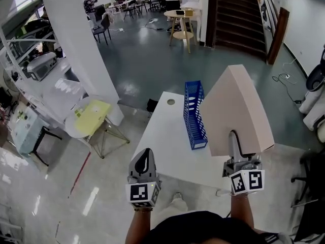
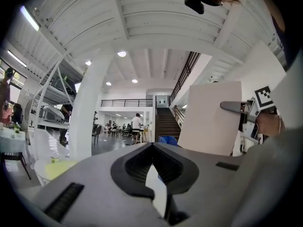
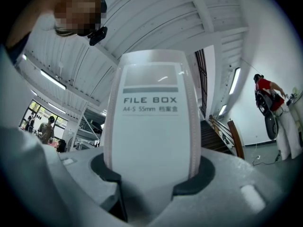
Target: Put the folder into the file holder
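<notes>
Beige folder (image 1: 236,111) upright, long axis vertical, spine clenched in right claw (image 1: 234,140), left claw (image 1: 146,156) closed, empty

Grey hand-held grippers (image 1: 147,155) (image 1: 234,137), black-and-white marker cubes (image 1: 142,193) (image 1: 247,181)

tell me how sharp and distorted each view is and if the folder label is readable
Head view: sharp, evenly lit, bright glare streaks on the glossy floor. Left gripper view: heavy fisheye, black corners, ceiling beams bowed. Right gripper view: same fisheye; the folder fills the centre and its label reads clearly, FILE BOX.
</notes>
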